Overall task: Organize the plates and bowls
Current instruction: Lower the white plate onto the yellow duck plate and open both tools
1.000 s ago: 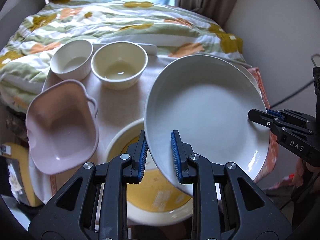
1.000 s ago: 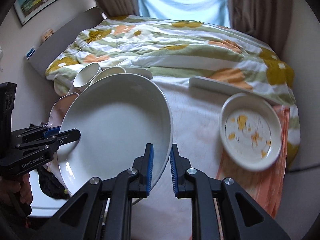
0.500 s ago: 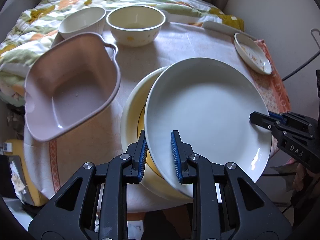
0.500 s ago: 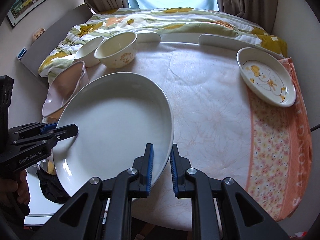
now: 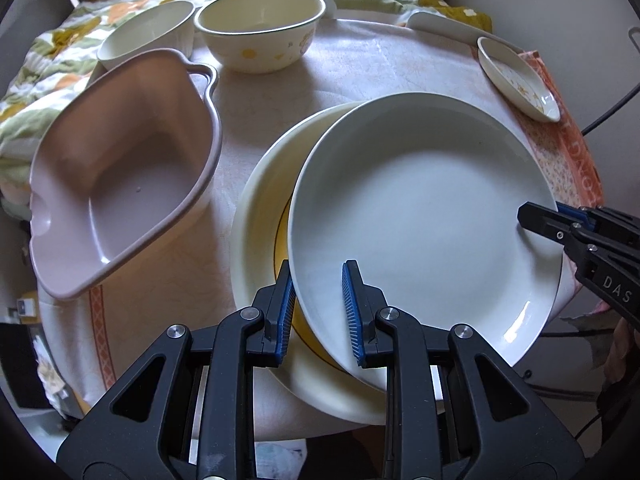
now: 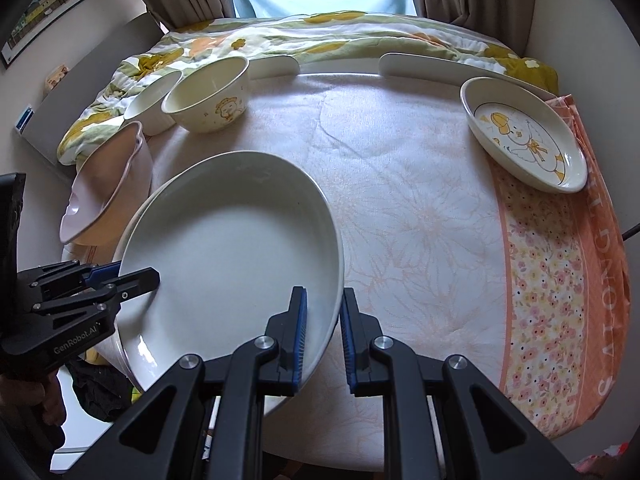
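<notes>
I pinch the white plate point(image 5: 424, 216) from both sides: my left claw point(image 5: 318, 312) clamps its near-left rim, my right claw point(image 6: 323, 334) its opposite rim. The plate sits over the yellow plate point(image 5: 260, 216) at the table's point(image 6: 400, 184) near edge. A pink dish point(image 5: 120, 172) lies left, two bowls point(image 5: 260, 28) far-left, a duck dish point(image 6: 524, 136) far-right.
</notes>
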`<action>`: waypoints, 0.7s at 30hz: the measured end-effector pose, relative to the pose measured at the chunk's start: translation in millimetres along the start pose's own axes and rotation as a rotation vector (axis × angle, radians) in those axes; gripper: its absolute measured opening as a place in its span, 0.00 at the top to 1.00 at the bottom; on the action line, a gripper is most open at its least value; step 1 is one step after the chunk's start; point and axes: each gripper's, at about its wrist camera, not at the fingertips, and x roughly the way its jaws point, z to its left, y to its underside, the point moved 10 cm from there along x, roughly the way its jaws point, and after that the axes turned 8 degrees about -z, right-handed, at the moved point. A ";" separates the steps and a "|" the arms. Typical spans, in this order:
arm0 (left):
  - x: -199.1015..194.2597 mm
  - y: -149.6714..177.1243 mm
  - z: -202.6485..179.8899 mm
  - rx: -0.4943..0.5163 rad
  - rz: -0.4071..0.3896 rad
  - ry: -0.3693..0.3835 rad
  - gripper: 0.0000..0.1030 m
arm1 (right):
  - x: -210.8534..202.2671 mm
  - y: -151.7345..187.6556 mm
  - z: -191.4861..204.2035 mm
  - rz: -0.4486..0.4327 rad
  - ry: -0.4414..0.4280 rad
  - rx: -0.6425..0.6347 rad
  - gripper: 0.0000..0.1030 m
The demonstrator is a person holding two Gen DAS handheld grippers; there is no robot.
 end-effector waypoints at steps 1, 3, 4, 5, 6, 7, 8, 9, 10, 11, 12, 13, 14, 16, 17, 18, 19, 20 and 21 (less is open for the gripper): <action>1.0 0.4 0.4 0.010 0.001 -0.011 0.80 | 0.4 -0.1 0.7 0.000 0.000 0.000 0.85; 1.4 -0.2 0.9 0.039 -0.005 -0.038 0.80 | 1.3 0.2 1.5 0.000 -0.003 0.005 0.85; 1.1 -0.9 0.6 0.056 -0.006 -0.057 0.80 | 2.0 -0.2 1.5 0.000 -0.005 0.010 0.85; 0.7 -2.0 0.2 0.072 -0.008 -0.076 0.80 | 2.7 -0.6 1.4 -0.002 -0.006 0.015 0.85; 0.4 -3.2 -0.4 0.091 -0.015 -0.093 0.80 | 3.2 -0.8 1.4 -0.003 -0.005 0.018 0.85; -0.5 -3.5 -0.7 0.108 -0.020 -0.109 0.80 | 3.4 -1.3 1.6 -0.005 -0.003 0.020 0.85; -1.2 -3.5 -1.0 0.127 -0.024 -0.128 0.80 | 3.5 -1.3 1.8 -0.005 -0.004 0.020 0.85; -1.9 -3.6 -1.7 0.143 -0.027 -0.142 0.80 | 3.8 -1.5 2.3 -0.005 -0.004 0.020 0.85; -2.5 -3.6 -2.4 0.160 -0.031 -0.157 0.80 | 3.9 -1.8 2.6 -0.006 -0.002 0.019 0.85; -2.8 -3.9 -2.7 0.178 -0.034 -0.172 0.80 | 3.8 -1.5 2.7 -0.006 -0.001 0.018 0.85; -3.8 -4.2 -3.4 0.194 -0.039 -0.187 0.80 | 3.5 -1.3 2.7 -0.007 -0.002 0.015 0.85; -4.7 -4.8 -3.8 0.208 -0.044 -0.200 0.80 | 3.2 -1.5 2.5 -0.007 -0.002 0.015 0.85; -5.9 -5.4 -4.1 0.220 -0.050 -0.211 0.80 | 3.0 -1.5 2.4 -0.007 -0.002 0.015 0.85; -11.3 -7.1 -6.8 0.244 -0.070 -0.230 0.80 | 2.8 -1.7 3.2 -0.009 0.003 0.008 0.85; -12.8 -8.3 -7.9 0.257 -0.078 -0.239 0.80 | 2.9 -1.8 3.6 -0.008 0.007 0.003 0.85; -13.8 -9.6 -9.0 0.272 -0.084 -0.248 0.80 | 2.9 -1.9 3.9 -0.009 0.012 -0.003 0.85; -13.8 -8.9 -8.3 0.276 -0.084 -0.254 0.80 | 3.0 -2.2 4.0 -0.009 0.015 -0.006 0.85; -13.8 -8.8 -6.9 0.275 -0.084 -0.256 0.80 | 2.8 -2.1 3.9 -0.010 0.018 -0.005 0.85; -13.3 -8.9 -5.2 0.271 -0.085 -0.257 0.80 | 3.2 -2.2 4.3 -0.011 0.018 -0.004 0.85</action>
